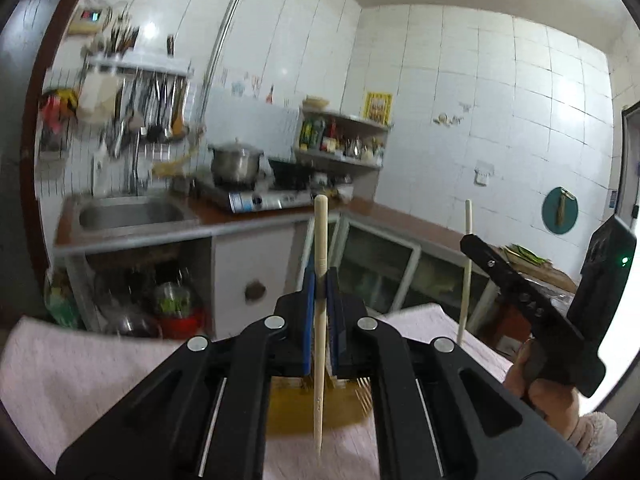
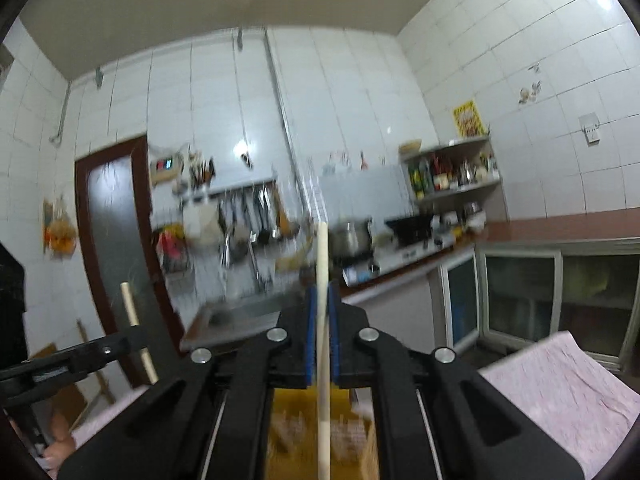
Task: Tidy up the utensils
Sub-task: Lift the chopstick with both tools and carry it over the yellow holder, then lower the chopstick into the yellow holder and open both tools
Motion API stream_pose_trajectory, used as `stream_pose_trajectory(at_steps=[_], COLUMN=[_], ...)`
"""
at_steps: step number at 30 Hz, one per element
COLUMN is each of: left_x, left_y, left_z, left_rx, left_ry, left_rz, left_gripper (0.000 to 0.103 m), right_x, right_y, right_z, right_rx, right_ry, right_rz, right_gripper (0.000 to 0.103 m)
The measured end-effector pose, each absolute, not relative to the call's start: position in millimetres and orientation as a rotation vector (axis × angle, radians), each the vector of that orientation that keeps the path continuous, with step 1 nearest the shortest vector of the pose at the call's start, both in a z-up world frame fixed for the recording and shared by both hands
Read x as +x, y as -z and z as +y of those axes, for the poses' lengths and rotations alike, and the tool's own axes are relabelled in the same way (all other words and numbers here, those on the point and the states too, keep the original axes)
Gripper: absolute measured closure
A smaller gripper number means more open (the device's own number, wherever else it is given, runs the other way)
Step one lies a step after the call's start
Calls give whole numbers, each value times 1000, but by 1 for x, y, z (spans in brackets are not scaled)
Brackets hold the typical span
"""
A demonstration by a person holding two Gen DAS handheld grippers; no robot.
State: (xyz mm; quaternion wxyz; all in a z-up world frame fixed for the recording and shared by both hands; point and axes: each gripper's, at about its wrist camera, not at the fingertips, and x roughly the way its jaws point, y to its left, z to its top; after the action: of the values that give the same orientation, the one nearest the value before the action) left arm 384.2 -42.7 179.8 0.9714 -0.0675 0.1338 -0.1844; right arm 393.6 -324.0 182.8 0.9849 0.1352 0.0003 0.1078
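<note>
My left gripper (image 1: 320, 280) is shut on a pale wooden chopstick (image 1: 320, 320), held upright with its thin tip down over a yellow container (image 1: 288, 408) on the pink cloth. My right gripper (image 2: 320, 300) is shut on a second wooden chopstick (image 2: 323, 360), also upright, above the same yellow container (image 2: 296, 428). The right gripper (image 1: 468, 242) with its chopstick (image 1: 466, 280) shows at the right of the left wrist view. The left gripper (image 2: 136, 338) with its chopstick (image 2: 134, 324) shows at the left of the right wrist view.
A pink cloth (image 1: 80, 380) covers the table under both grippers. Beyond it runs a kitchen counter with a sink (image 1: 128, 212), a gas stove and steel pot (image 1: 236, 162), and a corner shelf of bottles (image 1: 340, 140). Hanging utensils (image 1: 156, 108) line the wall. A dark door (image 2: 116, 240) stands left.
</note>
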Motion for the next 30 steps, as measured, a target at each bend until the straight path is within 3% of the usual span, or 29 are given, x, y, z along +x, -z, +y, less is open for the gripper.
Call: stream_pose_trajectory(at_steps=[6, 30], left_x=[415, 442], left_y=[-193, -85], left_z=[-53, -64], left_rx=[-108, -31], left_ry=[345, 318], left_rz=[192, 280], left_gripper=[99, 99], right_x=[429, 458], right_y=[-185, -101], right_z=[-321, -291], right_rx=[309, 132], right_ry=[-179, -185], right_rz=[-83, 13], right_gripper=[97, 97])
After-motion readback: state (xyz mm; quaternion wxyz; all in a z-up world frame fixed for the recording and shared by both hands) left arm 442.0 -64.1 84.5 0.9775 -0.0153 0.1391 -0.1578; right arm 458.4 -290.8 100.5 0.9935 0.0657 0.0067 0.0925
